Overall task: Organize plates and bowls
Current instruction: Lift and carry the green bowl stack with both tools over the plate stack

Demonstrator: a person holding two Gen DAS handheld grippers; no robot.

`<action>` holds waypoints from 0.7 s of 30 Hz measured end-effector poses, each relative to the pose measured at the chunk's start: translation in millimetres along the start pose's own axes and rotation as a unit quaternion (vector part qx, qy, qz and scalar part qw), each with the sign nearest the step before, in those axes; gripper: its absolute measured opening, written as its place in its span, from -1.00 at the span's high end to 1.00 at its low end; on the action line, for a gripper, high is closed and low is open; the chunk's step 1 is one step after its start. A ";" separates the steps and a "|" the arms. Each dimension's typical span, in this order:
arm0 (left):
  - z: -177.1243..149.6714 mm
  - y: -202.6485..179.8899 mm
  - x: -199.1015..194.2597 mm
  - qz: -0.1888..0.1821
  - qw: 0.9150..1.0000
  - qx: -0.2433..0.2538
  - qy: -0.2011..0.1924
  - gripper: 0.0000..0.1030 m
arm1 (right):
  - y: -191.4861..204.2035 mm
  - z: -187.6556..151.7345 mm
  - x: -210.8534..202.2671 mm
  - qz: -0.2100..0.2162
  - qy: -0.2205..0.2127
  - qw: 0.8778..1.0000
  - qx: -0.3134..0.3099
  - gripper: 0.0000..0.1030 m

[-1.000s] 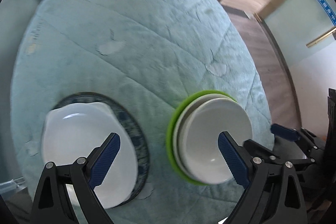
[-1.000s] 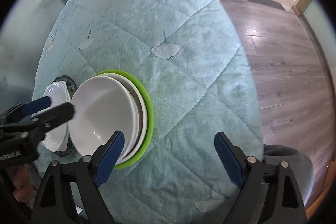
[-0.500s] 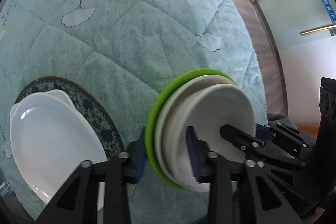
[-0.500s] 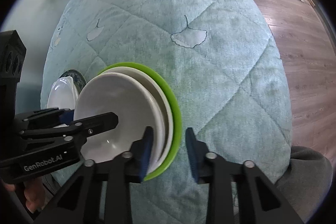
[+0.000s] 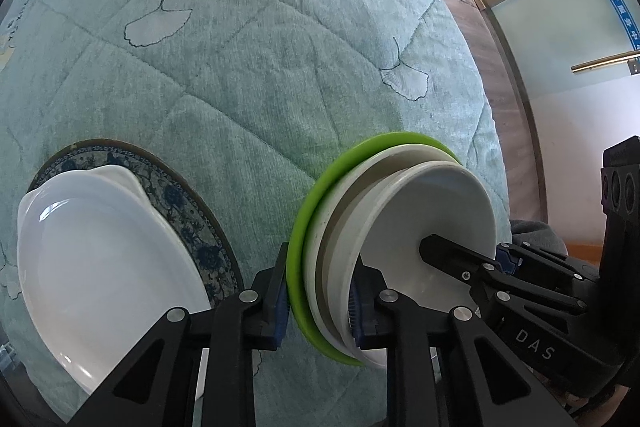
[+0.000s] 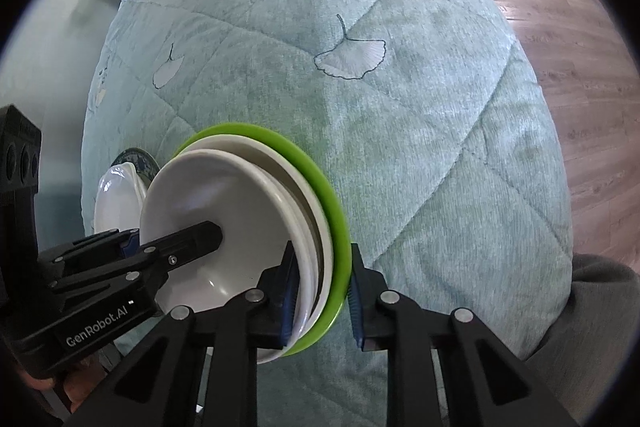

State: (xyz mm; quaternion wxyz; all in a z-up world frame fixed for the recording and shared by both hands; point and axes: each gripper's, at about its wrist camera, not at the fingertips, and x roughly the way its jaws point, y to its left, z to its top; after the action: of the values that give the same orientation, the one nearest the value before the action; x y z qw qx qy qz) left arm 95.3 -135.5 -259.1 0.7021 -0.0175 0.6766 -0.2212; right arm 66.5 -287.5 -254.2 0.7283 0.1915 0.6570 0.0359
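Note:
A stack of a green plate (image 5: 316,195), a beige bowl (image 5: 352,187) and a white bowl (image 5: 436,203) is held off the teal quilted table (image 5: 248,39). My left gripper (image 5: 320,301) is shut on the stack's near-left rim. My right gripper (image 6: 322,297) is shut on the green plate (image 6: 332,195) and the bowls (image 6: 224,195) at the stack's other rim. A white dish (image 5: 92,247) lies on a blue patterned plate (image 5: 180,199) at the left, also small in the right wrist view (image 6: 116,195).
The quilt (image 6: 400,107) bears ginkgo leaf prints. Wooden floor (image 6: 580,27) lies past the table's right edge. A glass wall with a metal handle (image 5: 600,63) stands at the right. A grey clothed knee (image 6: 592,327) is near the table's front edge.
Both grippers went from open beside the stack to shut on its opposite rims. The stack has since risen and tilted a little, with both views drawn closer to it.

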 end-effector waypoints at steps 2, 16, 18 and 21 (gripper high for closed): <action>-2.2 -3.7 -7.6 0.006 1.000 0.007 -0.007 0.61 | -0.5 -1.5 -4.4 0.007 -0.003 1.000 0.008 0.61; -31.4 -17.0 -115.9 0.000 0.998 0.006 -0.069 0.61 | 38.9 -24.9 -93.2 -0.002 -0.077 0.997 -0.014 0.62; -40.4 -16.4 -134.5 0.004 0.997 0.005 -0.081 0.60 | 50.0 -30.2 -107.2 -0.009 -0.089 0.996 -0.023 0.62; -49.9 -8.3 -157.4 0.000 0.996 -0.007 -0.094 0.60 | 65.9 -34.5 -120.8 -0.001 -0.096 0.995 -0.030 0.63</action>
State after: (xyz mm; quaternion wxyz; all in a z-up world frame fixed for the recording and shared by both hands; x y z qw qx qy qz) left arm 47.2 -76.6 -112.3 0.7626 -0.0433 0.6089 -0.2142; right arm 29.9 -255.4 -121.0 0.7935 0.1719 0.5826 0.0363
